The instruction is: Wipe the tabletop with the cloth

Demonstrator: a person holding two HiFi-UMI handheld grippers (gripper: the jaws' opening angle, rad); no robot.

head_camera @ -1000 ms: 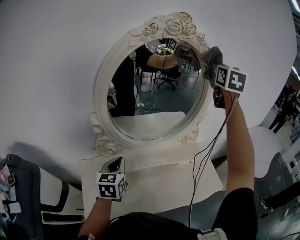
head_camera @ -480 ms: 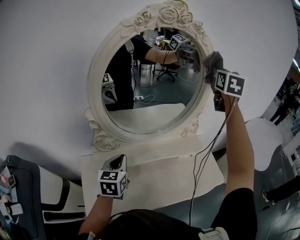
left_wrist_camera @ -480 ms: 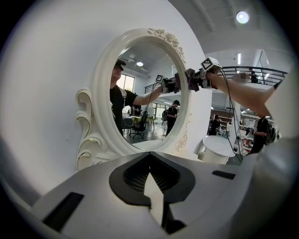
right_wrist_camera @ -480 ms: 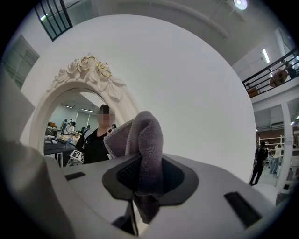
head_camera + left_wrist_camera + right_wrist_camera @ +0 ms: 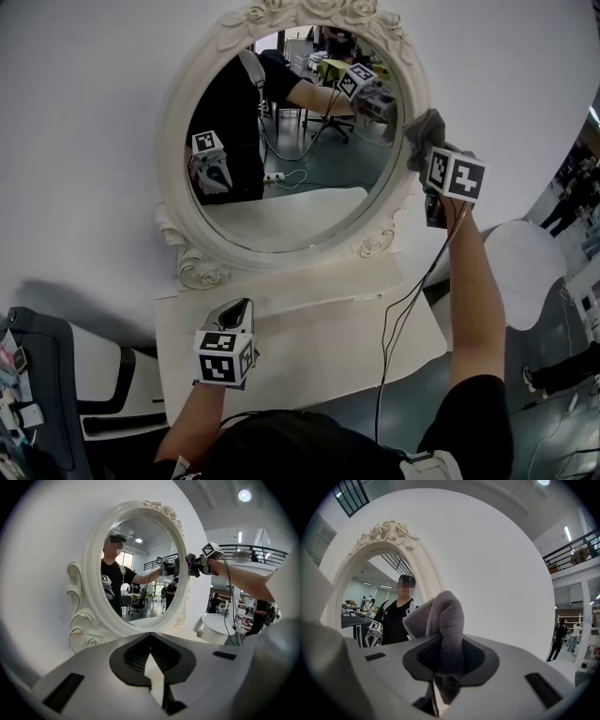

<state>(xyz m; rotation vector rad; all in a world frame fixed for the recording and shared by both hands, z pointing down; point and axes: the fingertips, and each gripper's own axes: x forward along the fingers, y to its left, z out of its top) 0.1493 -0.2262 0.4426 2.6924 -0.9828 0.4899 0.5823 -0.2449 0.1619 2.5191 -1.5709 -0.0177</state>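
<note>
Grey cloth is bunched and clamped between the jaws of the right gripper. It sticks out past their tips, which are raised at the right rim of the mirror just ahead, though whether it touches frame or glass is hard to tell. The left gripper hangs low over the white tabletop, its jaws seemingly drawn together on nothing, with the mirror's lower frame ahead of it and the right gripper well above to its right.

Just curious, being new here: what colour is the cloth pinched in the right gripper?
Grey. The cloth shows best in the right gripper view.
</note>
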